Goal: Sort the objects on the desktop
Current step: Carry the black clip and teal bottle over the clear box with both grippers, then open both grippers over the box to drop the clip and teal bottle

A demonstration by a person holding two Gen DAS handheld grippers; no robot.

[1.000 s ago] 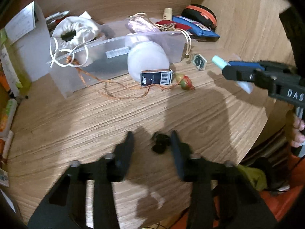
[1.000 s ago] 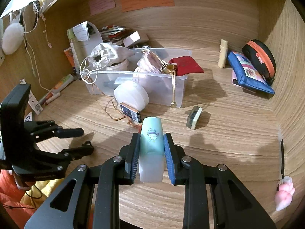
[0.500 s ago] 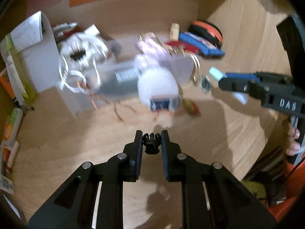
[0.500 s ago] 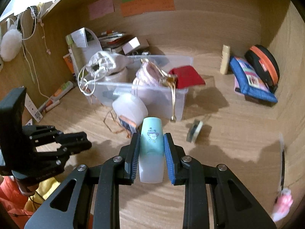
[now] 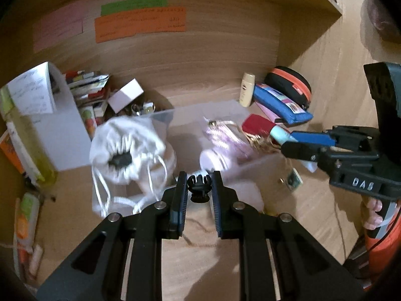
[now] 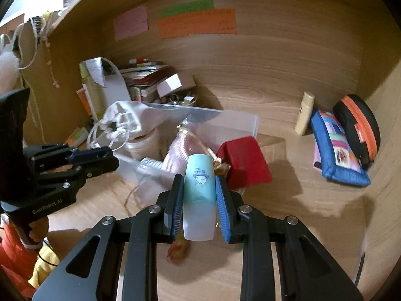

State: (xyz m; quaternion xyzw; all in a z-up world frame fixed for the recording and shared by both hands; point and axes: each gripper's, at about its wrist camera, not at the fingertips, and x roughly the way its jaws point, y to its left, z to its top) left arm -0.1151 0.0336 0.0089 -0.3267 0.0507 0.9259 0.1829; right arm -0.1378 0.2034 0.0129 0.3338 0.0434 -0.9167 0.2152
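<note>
My left gripper [image 5: 199, 188] is shut on a small black hair claw clip [image 5: 199, 188] and holds it in the air in front of the clear plastic bin [image 5: 165, 118]. My right gripper [image 6: 199, 188] is shut on a pale teal and white tube [image 6: 199, 195] with a cartoon print, held close to the bin [image 6: 233, 123] near a red pouch [image 6: 244, 163]. The bin holds a white drawstring bag [image 5: 125, 148], a pink pouch [image 5: 225, 140] and the red pouch [image 5: 255, 124]. The right gripper shows in the left wrist view [image 5: 290, 143], the left gripper in the right wrist view [image 6: 110, 156].
A blue pencil case [image 6: 335, 148], a black and orange case [image 6: 358, 125] and a cream bottle [image 6: 304, 113] stand at the back right. Papers, a white box [image 6: 173, 84] and a file holder [image 6: 110, 82] crowd the back left. A small ornament [image 6: 178, 250] lies under the right gripper.
My left gripper closed on the black clip on the desk, lifted it and moved toward the bin. My right gripper carried the tube forward, closer to the bin.
</note>
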